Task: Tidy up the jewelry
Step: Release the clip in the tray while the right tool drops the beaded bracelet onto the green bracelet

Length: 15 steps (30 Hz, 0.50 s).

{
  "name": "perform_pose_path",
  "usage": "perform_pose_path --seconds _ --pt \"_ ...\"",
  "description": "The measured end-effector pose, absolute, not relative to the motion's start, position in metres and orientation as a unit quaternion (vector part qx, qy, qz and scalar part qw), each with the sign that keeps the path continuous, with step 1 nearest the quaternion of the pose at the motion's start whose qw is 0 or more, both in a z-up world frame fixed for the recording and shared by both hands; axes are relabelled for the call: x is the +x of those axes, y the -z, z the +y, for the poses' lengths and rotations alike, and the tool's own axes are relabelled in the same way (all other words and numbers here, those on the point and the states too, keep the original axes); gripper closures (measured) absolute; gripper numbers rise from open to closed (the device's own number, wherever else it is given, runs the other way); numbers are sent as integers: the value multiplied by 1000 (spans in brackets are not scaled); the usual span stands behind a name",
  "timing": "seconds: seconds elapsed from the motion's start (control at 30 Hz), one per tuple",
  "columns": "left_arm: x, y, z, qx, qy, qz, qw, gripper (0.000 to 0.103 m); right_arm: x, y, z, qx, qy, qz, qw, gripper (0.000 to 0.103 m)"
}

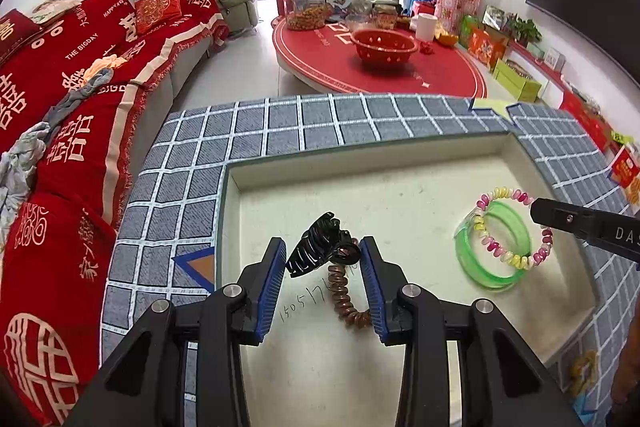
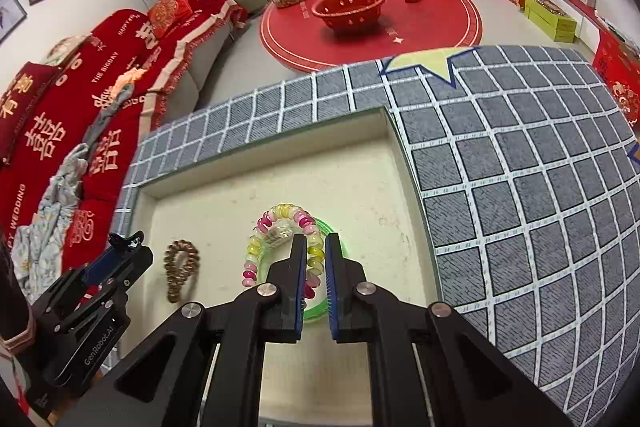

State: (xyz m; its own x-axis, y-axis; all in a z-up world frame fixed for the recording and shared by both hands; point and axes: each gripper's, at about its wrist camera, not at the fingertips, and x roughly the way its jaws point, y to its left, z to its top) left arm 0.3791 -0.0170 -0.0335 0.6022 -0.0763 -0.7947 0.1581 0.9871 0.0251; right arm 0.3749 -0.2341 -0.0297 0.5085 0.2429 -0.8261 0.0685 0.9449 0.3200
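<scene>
In the cream tray (image 1: 400, 163), the left gripper (image 1: 323, 255) pinches the black claw clip (image 1: 316, 247); the right gripper (image 2: 313, 259), nearly closed on the beaded bracelet (image 2: 276, 227), may drag the green bangle (image 1: 500, 267) along.

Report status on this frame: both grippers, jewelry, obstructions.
Left gripper shut on black claw clip, above brown coil tie. Right gripper shut on pink-yellow coil bracelet over green bangle. Tray unobstructed.

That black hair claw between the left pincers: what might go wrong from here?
The black plastic hair claw sits skewed between the left gripper pads, so it may twist free. The brown spiral hair tie lies right beneath and could snag. The right gripper is closed near both the pink-and-yellow beaded coil bracelet and the green translucent bangle, so both may lift together.
</scene>
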Motion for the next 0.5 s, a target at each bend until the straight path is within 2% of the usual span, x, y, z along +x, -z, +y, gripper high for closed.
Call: perform_pose_path --seconds 0.3,0.33,0.37,0.4,0.43,0.5 --pt "381 52 -23 80 46 450 888 49 376 47 -233 137 -36 503 853 93" --pt "380 53 -24 85 42 449 888 46 375 47 -232 136 -36 503 853 93" --pt "380 54 -25 90 37 448 889 37 374 46 -232 134 -35 504 853 93" --pt "378 53 -25 91 34 444 891 24 374 46 -230 133 -35 504 853 93" --pt "375 52 -24 90 31 436 895 19 374 45 -230 132 -36 504 853 92" --pt "373 48 -22 90 28 429 898 19 374 45 -230 136 -41 507 850 83"
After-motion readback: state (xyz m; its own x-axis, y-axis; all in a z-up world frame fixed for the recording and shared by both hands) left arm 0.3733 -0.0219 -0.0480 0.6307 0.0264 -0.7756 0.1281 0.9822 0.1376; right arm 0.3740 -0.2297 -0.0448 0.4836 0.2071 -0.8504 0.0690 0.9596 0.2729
